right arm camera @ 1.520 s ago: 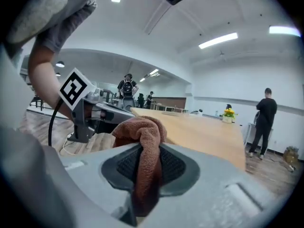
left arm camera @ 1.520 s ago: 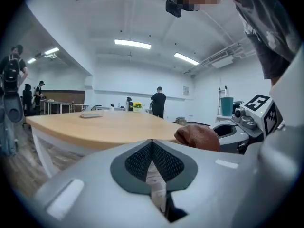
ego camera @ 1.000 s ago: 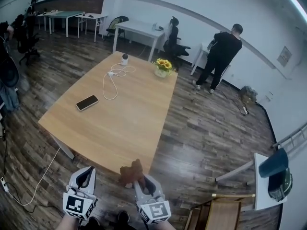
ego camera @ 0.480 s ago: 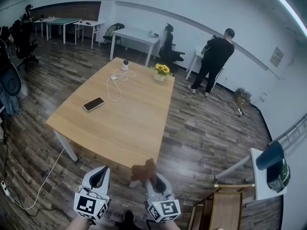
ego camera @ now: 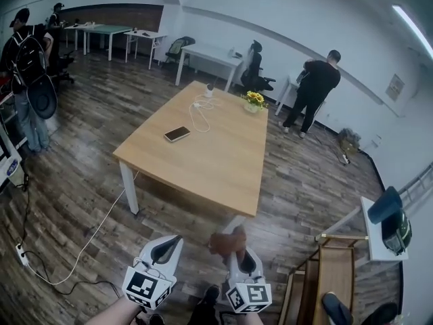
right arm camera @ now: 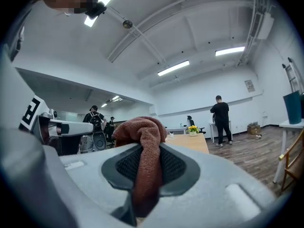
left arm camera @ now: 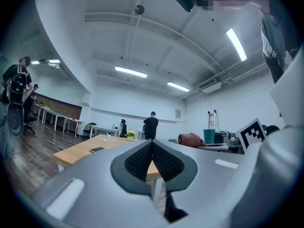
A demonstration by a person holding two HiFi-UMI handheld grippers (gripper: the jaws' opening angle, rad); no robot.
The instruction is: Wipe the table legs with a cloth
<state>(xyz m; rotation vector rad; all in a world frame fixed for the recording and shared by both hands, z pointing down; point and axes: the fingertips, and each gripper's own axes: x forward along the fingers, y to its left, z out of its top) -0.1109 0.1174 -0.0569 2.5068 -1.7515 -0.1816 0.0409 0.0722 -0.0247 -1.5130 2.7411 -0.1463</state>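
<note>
A wooden table [ego camera: 203, 156] with white legs stands mid-room; one near leg [ego camera: 128, 187] shows at its left corner, and the near right leg [ego camera: 235, 223] is partly hidden behind the cloth. My right gripper [ego camera: 233, 244] is shut on a reddish-brown cloth [ego camera: 226, 239], held just in front of the table's near edge. In the right gripper view the cloth [right arm camera: 144, 141] bunches up between the jaws. My left gripper [ego camera: 164, 249] hangs beside it, shut and empty, its pads [left arm camera: 152, 158] meeting.
On the table lie a phone [ego camera: 176, 134], a white cable [ego camera: 200, 113] and a flower pot [ego camera: 254, 101]. A cord [ego camera: 81, 249] trails on the floor at left. A wooden chair [ego camera: 331, 276] stands at right. People [ego camera: 315, 87] stand farther off.
I have backed away from the table; it now sits farther off and more of the floor shows. Both grippers rose slightly in view, the right still shut on the cloth.
</note>
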